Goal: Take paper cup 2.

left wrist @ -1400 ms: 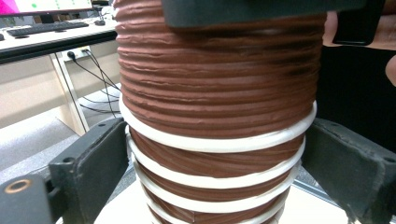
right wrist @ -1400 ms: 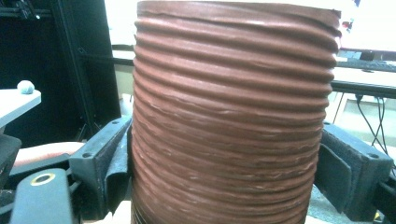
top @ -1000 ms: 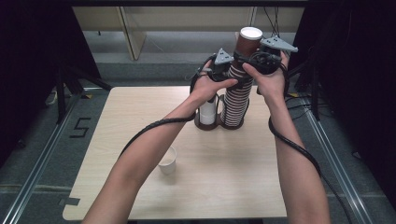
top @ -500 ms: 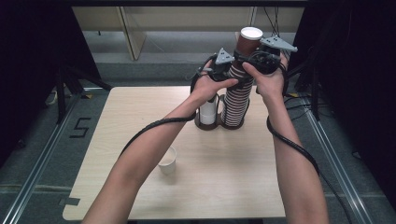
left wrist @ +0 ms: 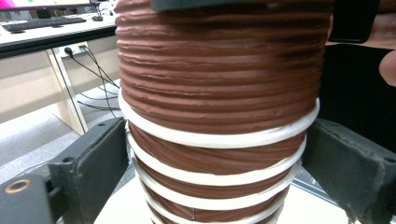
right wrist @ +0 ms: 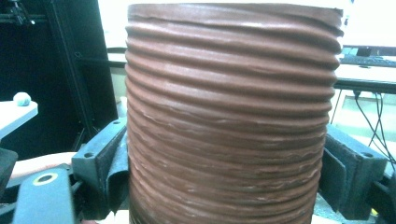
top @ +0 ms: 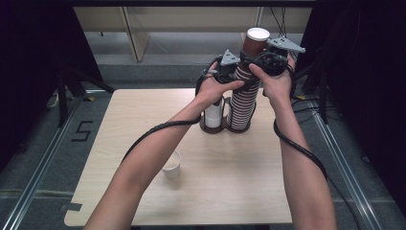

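Both claws up at the tall stack of brown ribbed cups (top: 242, 96) standing in its holder at the far side of the bench (top: 230, 177): left claw (top: 234, 73) clamped around the stack where white rims show, right claw (top: 253, 60) higher, jaws just closing in and now pressing the top brown cup (top: 254, 44). One white cup (top: 172, 165) already set out near the middle of the bench. Top cup gripped yet still nested; pulling free and setting down likely left.

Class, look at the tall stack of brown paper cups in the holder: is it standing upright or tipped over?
Upright. The stack of brown cups rises straight from its holder on the table, its white rim on top, with both tongs at its upper part.
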Demonstrator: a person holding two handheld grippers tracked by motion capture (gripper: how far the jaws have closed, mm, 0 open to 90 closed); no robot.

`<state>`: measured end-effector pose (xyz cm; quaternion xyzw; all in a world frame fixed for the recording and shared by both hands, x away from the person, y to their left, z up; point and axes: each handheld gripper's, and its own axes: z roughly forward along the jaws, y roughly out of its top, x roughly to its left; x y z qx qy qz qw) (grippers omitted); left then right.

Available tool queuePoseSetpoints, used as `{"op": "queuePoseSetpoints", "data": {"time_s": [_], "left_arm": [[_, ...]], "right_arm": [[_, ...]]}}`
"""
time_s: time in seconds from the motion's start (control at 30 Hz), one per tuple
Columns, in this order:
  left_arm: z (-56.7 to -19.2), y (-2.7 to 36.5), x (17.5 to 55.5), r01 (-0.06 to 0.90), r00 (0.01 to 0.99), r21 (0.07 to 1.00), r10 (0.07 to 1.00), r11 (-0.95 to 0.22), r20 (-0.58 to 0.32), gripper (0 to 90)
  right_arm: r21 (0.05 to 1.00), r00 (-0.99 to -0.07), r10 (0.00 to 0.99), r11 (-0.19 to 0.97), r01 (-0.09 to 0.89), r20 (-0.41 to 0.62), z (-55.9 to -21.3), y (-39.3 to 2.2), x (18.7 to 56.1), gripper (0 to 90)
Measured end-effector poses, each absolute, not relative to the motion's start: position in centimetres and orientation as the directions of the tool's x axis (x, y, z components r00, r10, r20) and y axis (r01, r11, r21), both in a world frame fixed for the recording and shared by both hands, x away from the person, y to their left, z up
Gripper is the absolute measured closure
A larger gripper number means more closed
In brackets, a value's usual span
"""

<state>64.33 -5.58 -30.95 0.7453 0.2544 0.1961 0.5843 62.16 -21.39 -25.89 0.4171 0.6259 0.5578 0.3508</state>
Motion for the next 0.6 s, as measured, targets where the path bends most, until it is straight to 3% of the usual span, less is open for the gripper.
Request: {"op": "queuePoseSetpoints", "data": {"time_s": [0.6], "left_arm": [[-30.88,-5.63,64.33,0.151,0.794,0.969,0.607,-0.194,-0.002,7.9]], "right_arm": [[0.99,-0.41,0.912,0.033,0.134,0.025,-25.82,-21.51,62.15,16.6]]}}
